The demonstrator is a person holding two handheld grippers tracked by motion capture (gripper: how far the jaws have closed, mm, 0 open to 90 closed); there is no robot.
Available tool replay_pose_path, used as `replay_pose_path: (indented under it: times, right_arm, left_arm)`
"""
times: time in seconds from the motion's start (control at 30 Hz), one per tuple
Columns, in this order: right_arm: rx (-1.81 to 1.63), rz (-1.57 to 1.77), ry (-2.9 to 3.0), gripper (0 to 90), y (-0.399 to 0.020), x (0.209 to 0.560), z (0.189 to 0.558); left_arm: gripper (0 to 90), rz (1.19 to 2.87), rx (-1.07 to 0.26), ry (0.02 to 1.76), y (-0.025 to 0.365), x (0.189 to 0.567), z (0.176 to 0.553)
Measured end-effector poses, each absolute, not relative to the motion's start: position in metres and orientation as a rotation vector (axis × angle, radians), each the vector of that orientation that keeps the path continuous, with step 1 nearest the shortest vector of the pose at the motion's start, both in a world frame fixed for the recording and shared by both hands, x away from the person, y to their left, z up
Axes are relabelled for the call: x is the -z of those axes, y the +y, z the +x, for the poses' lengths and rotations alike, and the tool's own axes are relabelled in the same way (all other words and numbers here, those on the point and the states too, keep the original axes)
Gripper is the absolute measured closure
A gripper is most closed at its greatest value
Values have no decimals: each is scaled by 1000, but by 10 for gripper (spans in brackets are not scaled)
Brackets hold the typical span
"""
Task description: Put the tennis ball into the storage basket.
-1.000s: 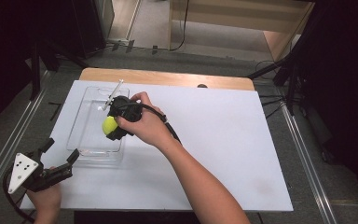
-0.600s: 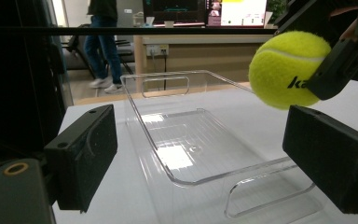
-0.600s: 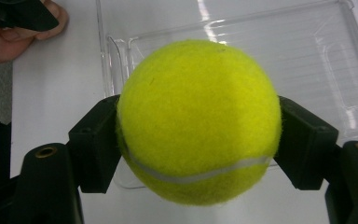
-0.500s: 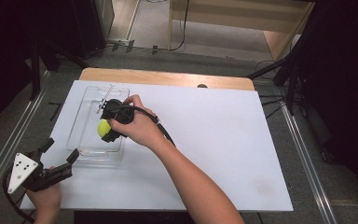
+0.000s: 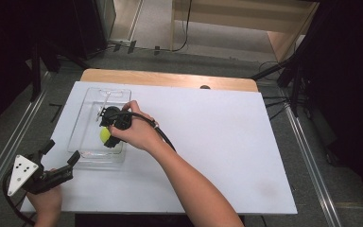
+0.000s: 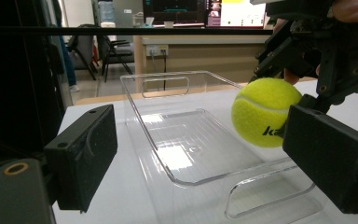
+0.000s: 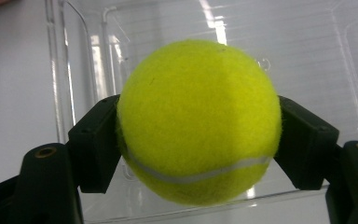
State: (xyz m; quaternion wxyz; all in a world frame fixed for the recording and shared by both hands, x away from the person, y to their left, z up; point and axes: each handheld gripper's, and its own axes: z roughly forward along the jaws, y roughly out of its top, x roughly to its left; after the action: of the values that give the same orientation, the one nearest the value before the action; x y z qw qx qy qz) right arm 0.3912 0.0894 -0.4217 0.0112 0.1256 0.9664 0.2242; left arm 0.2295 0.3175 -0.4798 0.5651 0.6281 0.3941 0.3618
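A yellow tennis ball (image 5: 105,135) (image 6: 265,118) (image 7: 198,120) hangs above the inside of a clear plastic tray (image 5: 89,124) (image 6: 177,149) (image 7: 307,51) on the left part of the white table. My right gripper (image 5: 109,130) (image 7: 198,140) is shut on the ball, one black jaw on each side of it, pointing down into the tray. My left gripper (image 5: 60,157) (image 6: 214,163) is open near the table's front left corner. Its jaws point at the tray's near end with nothing between them.
The white table top (image 5: 217,132) spreads wide to the right of the tray. A wooden strip (image 5: 170,79) runs along its far edge. The right forearm (image 5: 189,184) crosses the table's front middle. Metal rails (image 5: 9,142) and dark floor lie to the left.
My right gripper has carried the ball a little to the left and lower over the tray. The left gripper has stayed in place.
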Motion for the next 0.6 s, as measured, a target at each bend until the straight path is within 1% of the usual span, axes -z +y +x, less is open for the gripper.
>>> replay_pose_path:
  times: [0.4,0.5,0.6]
  right_arm:
    - [-653,370,3020,229,90,428,389]
    - [-683,348,3002,157,89,426,388]
    - [-708,371,2964,135,85,421,386]
  left_arm:
    - [107,1484,-855,925,318,480,229]
    - [106,1484,-856,925,317,480,229]
    - [107,1486,-857,925,317,480,229]
